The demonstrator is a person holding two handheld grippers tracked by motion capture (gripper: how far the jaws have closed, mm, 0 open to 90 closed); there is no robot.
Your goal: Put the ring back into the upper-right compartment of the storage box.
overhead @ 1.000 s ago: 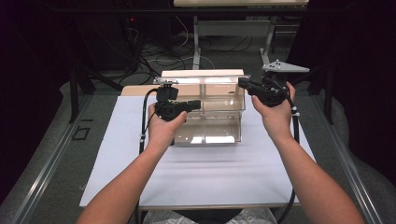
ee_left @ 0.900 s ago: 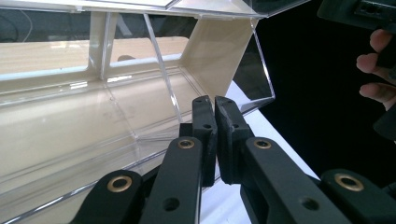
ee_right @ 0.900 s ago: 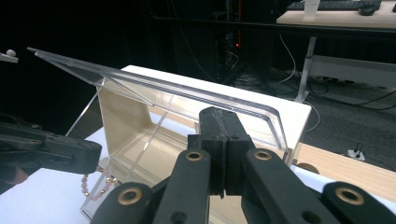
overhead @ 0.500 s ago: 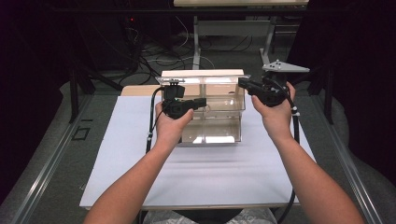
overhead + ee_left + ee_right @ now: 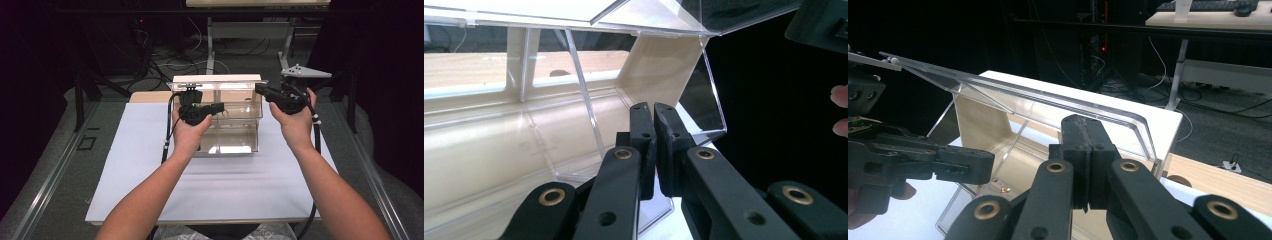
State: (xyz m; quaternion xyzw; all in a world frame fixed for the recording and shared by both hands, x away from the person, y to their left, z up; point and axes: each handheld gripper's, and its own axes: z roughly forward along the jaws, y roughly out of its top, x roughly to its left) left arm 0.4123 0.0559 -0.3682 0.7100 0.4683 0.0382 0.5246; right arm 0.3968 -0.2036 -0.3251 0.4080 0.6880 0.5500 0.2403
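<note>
Standing toward the far side of the white-covered desk [image 5: 150, 190], a clear plastic box [image 5: 235, 132] with a pale wooden back panel is seen in the high view, its transparent lid [image 5: 1013, 97] raised and tilted. The left tool [image 5: 219, 106] is held over the box's left part, its tip pointing right across the open top. In the left gripper view its jaws are almost together, a thin slit being left between them, and nothing is gripped; clear dividers [image 5: 584, 100] and the box's inner wall are seen behind them. The right tool [image 5: 260, 90] is held at the box's upper right corner, pointing left. In the right gripper view its jaws are pressed fully together with nothing between them, and the lid's edge is seen just beyond their tip. The two hands are kept well apart, one on each side of the box.
</note>
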